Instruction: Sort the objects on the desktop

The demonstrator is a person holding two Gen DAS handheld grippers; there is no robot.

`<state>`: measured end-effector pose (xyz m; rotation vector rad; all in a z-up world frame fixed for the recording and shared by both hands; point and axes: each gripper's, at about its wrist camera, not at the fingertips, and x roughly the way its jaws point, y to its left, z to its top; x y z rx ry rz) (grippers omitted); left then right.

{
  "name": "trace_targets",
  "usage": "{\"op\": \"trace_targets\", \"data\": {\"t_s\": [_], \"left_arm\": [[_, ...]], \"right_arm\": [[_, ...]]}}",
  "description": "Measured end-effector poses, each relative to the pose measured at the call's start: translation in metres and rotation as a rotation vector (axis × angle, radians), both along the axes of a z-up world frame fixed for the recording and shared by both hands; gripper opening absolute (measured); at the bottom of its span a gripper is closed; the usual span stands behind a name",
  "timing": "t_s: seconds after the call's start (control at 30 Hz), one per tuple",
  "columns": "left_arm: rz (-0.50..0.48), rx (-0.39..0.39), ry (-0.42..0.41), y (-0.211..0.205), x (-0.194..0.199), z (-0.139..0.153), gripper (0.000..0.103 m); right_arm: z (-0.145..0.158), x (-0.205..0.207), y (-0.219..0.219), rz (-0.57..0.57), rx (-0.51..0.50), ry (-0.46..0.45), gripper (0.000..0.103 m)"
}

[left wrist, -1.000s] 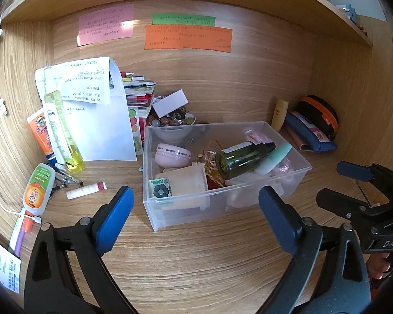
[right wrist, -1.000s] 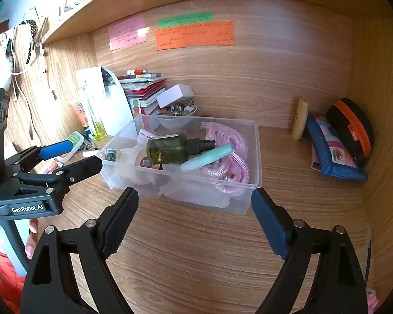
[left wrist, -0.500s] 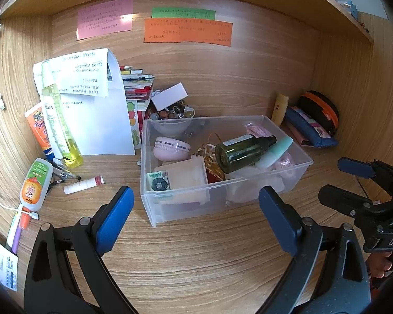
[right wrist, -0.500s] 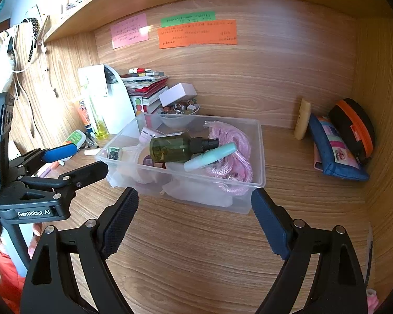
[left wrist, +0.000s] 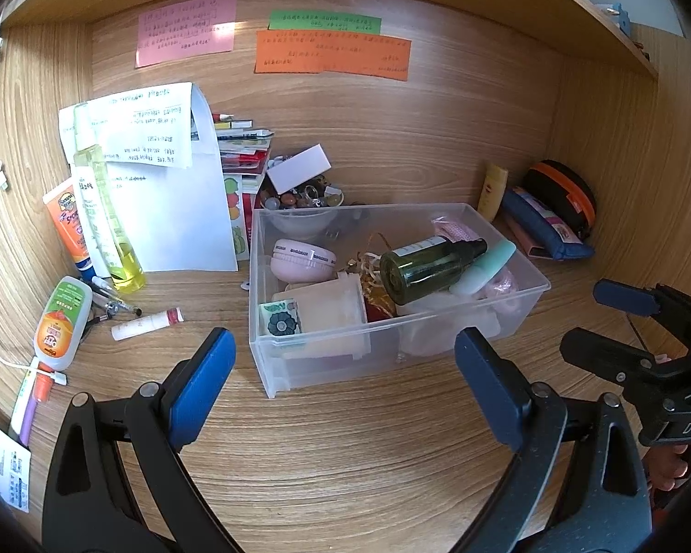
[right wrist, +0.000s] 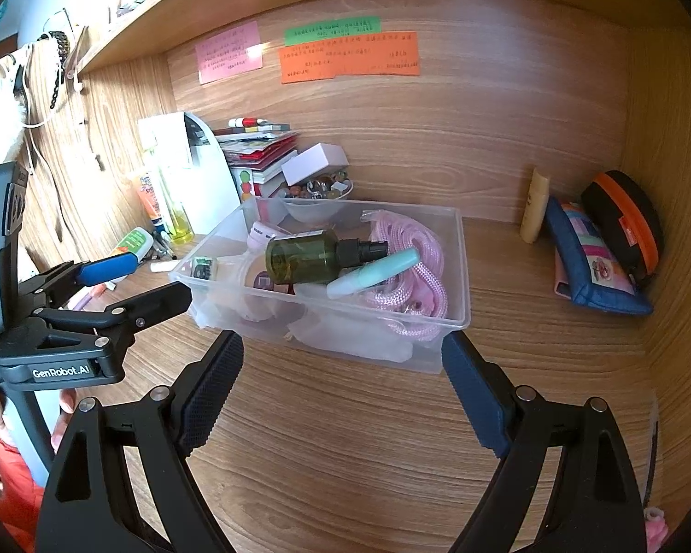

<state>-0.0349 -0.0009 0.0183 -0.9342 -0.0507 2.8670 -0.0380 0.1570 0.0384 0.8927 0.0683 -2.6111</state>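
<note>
A clear plastic bin (left wrist: pixel 520 318) (right wrist: pixel 456 276) sits mid-desk. In it lie a dark green spray bottle (left wrist: pixel 428 267) (right wrist: pixel 318 255), a mint tube (left wrist: pixel 488 265) (right wrist: pixel 373 272), a pink rope (right wrist: pixel 414 258), a pink round case (left wrist: pixel 304 258) and other small items. My left gripper (left wrist: pixel 345 387) is open and empty in front of the bin; it also shows at the left of the right wrist view (right wrist: pixel 138 281). My right gripper (right wrist: pixel 341 387) is open and empty before the bin's near wall; it also shows at the right of the left wrist view (left wrist: pixel 617 322).
Left of the bin stand a yellow bottle (left wrist: pixel 110 230), an orange tube (left wrist: pixel 69 226), a white-orange bottle (left wrist: pixel 62 322), a lip balm (left wrist: pixel 147 322) and pens. Papers, books and a bead bowl (left wrist: pixel 304 202) are behind. At right are a beige tube (right wrist: pixel 534 207), blue pouch (right wrist: pixel 589 267), black case (right wrist: pixel 626 221).
Both grippers have drawn back and risen slightly, so the bin sits a little farther and lower in view. Both stay open. Nothing on the desk has moved.
</note>
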Motion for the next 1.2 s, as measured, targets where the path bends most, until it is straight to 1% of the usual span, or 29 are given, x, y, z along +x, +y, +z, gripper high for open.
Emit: {"op": "trace_targets", "data": {"t_s": [0.13,0.23,0.57,0.77,0.93,1.07,1.2], "left_arm": [[0.004,0.003,-0.001,-0.0011,0.0000,0.0004,0.097],[0.003,0.007,-0.012,-0.0020,-0.0016,-0.0002,0.099],[-0.001,-0.004,-0.016,0.0014,-0.0014,0.0006,0.100],[0.002,0.003,-0.021,0.0003,-0.0023,0.0001,0.100],[0.003,0.002,-0.019,0.0007,-0.0019,0.0001,0.101],[-0.008,-0.010,-0.002,0.0030,0.0005,0.0007,0.101],[-0.015,0.000,-0.005,0.0027,0.0001,0.0011,0.101]], "right_arm": [[0.0006,0.0013,-0.0012,-0.001,0.002,0.002,0.087],[0.0008,0.0022,-0.0020,0.001,0.003,0.002,0.087],[0.0039,0.0039,-0.0033,0.004,0.010,0.012,0.087],[0.0043,0.0040,-0.0025,0.000,0.012,0.011,0.087],[0.0045,0.0036,-0.0008,-0.003,0.009,0.011,0.087],[0.0036,0.0028,-0.0008,-0.002,0.007,0.006,0.087],[0.0031,0.0017,-0.0003,-0.002,0.005,0.002,0.087]]}}
